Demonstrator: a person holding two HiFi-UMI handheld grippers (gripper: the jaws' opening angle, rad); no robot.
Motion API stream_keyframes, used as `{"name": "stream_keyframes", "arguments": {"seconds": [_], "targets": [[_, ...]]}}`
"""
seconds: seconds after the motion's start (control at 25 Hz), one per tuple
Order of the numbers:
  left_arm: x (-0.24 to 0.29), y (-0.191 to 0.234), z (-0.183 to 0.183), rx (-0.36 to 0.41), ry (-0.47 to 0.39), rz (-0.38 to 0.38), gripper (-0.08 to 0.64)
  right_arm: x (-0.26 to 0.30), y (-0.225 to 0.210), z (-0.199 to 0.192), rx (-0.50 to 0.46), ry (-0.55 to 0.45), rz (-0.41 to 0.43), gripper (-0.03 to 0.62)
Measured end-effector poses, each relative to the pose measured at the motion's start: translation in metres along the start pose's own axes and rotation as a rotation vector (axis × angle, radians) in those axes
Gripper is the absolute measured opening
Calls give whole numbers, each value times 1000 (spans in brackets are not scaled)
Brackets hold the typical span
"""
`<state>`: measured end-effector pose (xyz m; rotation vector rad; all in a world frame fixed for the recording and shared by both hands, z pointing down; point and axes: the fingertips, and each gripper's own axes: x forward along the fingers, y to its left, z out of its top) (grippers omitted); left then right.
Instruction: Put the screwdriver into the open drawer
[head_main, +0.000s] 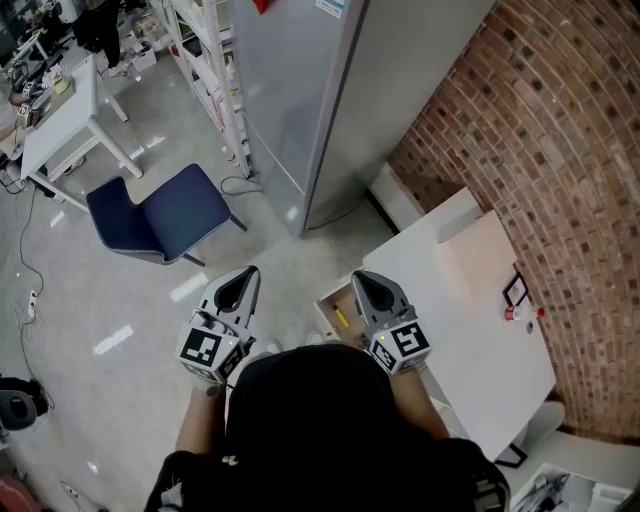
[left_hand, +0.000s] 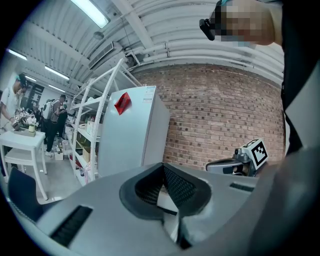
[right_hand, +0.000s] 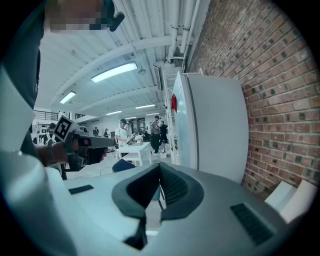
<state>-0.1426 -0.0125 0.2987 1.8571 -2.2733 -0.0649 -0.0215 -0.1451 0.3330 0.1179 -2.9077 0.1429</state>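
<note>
Both grippers are held side by side in front of the person, pointing nearly level. My left gripper (head_main: 247, 272) (left_hand: 162, 167) is shut, with nothing between its pads. My right gripper (head_main: 358, 276) (right_hand: 159, 167) is shut too and holds nothing. Just below and left of the right gripper, an open drawer (head_main: 330, 300) sticks out from the white desk (head_main: 470, 300). A small yellow thing (head_main: 341, 318) lies in it, too small to tell whether it is the screwdriver. No other screwdriver shows in any view.
A tall grey cabinet (head_main: 320, 90) stands ahead, against the brick wall (head_main: 560, 150) on the right. A blue chair (head_main: 160, 215) and a white table (head_main: 60, 120) are on the floor to the left. On the desk lie a small black frame (head_main: 515, 290) and a red-and-white item (head_main: 518, 314).
</note>
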Motion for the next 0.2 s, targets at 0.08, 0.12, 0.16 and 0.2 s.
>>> {"name": "stream_keyframes", "arguments": {"seconds": [0.08, 0.12, 0.16, 0.2], "targets": [[1, -3, 0, 2, 0, -3, 4, -2, -1, -1, 2, 3, 0, 11], [2, -4, -1, 4, 0, -6, 4, -3, -2, -2, 4, 4, 1, 11], [2, -5, -1, 6, -1, -8, 5, -4, -3, -2, 7, 5, 1, 11], [3, -6, -2, 7, 0, -10, 3, -5, -4, -2, 10, 6, 1, 11]]}}
